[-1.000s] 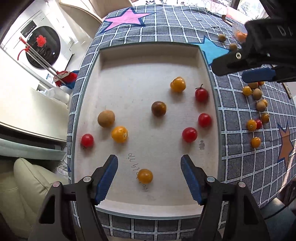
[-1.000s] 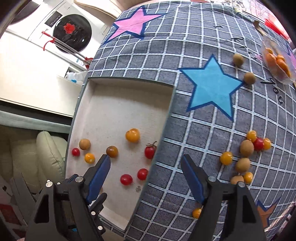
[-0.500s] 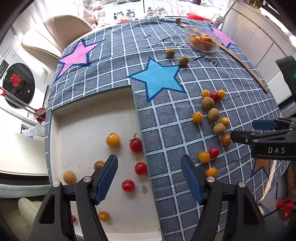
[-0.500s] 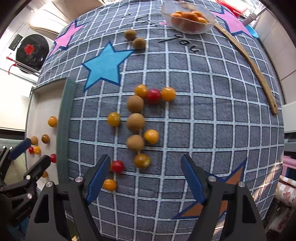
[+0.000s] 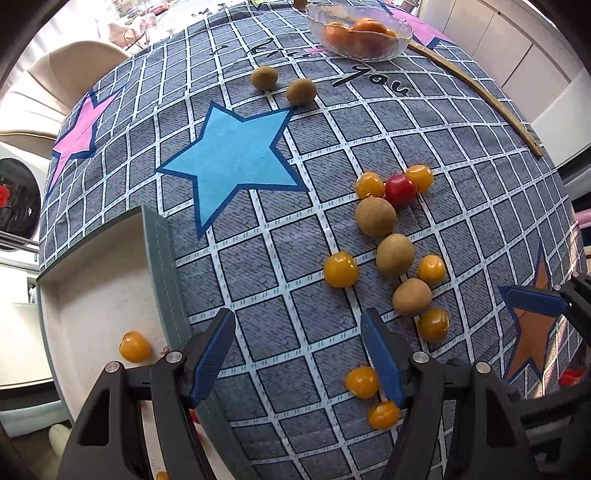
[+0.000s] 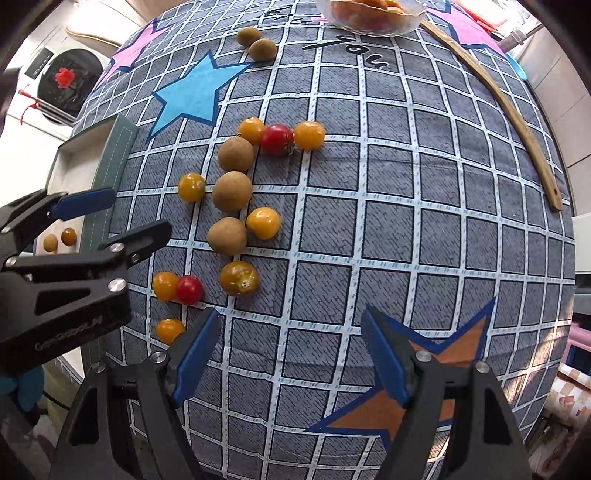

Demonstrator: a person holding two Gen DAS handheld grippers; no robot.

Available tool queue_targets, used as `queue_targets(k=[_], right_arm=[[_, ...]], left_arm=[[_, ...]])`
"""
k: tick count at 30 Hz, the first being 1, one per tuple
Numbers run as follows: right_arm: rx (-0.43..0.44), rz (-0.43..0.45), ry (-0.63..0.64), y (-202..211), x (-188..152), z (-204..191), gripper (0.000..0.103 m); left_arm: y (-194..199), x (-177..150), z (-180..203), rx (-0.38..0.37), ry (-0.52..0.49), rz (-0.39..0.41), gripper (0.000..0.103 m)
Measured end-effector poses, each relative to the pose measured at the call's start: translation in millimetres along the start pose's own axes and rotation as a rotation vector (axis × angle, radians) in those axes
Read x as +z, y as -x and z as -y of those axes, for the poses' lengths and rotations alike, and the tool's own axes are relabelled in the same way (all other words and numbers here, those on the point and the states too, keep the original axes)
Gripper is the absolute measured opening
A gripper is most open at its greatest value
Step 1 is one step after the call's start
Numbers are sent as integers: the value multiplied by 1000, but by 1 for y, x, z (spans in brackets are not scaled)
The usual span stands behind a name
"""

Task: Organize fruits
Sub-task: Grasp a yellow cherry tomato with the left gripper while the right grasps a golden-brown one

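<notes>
Two grippers hung released: left gripper [image 5: 297, 354] over bare cloth, right gripper [image 6: 290, 356] likewise. Scattered fruits [image 6: 232, 191] lay at ten o'clock; tray [image 5: 162, 258] was cut off at eight, one tomato [image 5: 384, 414] half hidden behind a finger.

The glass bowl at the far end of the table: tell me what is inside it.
The glass bowl holds orange fruits, several piled together. Their exact number cannot be told: the lower ones show only dimly through the glass wall, and the right wrist view cuts the bowl off at the frame's top edge.
</notes>
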State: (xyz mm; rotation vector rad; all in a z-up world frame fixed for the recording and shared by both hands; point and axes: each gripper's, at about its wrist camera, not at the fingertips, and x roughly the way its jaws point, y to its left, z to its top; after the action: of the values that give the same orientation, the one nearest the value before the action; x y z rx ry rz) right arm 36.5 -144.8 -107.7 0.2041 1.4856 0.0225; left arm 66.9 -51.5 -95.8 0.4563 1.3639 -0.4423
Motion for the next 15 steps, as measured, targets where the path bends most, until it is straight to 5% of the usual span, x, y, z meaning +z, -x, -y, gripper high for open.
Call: queue_targets(k=[15], right_arm=[[45,57,45,-21,20,-30,55]], left_arm=[[-23,27,5,-1,9,-9,71]])
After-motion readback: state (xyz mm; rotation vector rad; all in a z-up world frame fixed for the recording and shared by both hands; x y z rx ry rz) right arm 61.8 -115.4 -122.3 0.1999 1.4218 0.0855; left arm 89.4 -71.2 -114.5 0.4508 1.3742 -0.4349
